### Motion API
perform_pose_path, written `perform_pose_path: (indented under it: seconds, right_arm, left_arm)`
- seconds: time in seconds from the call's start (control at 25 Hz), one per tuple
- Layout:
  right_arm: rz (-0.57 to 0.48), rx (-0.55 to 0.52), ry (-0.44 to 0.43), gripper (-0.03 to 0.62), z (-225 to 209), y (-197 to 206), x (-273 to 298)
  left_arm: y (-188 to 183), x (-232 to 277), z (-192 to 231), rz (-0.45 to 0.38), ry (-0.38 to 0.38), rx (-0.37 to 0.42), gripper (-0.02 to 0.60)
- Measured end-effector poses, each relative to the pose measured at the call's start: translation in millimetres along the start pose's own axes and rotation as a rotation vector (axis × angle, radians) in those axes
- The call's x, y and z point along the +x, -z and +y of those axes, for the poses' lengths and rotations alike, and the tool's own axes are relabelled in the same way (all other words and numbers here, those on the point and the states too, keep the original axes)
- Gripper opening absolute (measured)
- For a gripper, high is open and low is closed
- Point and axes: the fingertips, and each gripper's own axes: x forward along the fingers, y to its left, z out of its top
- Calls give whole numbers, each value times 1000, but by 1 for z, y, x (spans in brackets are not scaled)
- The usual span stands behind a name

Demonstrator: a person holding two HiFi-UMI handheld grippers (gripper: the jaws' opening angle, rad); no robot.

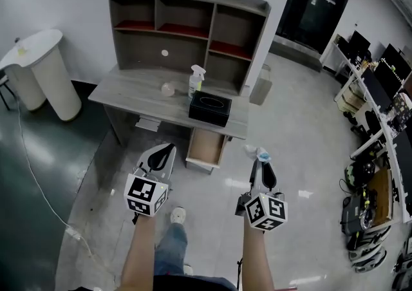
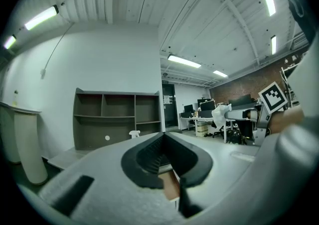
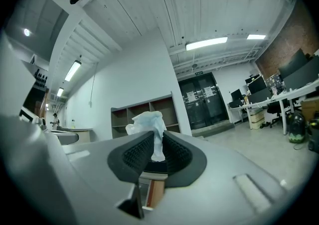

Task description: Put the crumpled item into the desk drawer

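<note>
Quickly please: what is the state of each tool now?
Left tool: closed, nothing between its jaws.
Right tool: closed on the crumpled tissue.

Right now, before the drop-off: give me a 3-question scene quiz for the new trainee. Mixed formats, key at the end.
1. True or false: the desk drawer is shut.
2. What holds the crumpled tissue? A: the left gripper. B: the right gripper. C: nothing.
3. Fill in: on the desk, next to the spray bottle, sits a black ____.

Key
1. False: it is pulled out below the desk top.
2. B: the tissue is pinched between its jaws, and the left gripper holds nothing.
3. tissue box
</note>
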Motion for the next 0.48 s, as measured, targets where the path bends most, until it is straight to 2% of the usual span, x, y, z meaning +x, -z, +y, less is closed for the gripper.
perform_pose_path:
  seconds: [0.48]
  right_arm:
    - [35,-21,28,66,-5,13,175]
  left_arm:
    - [8,148,99,24,47,-39,0]
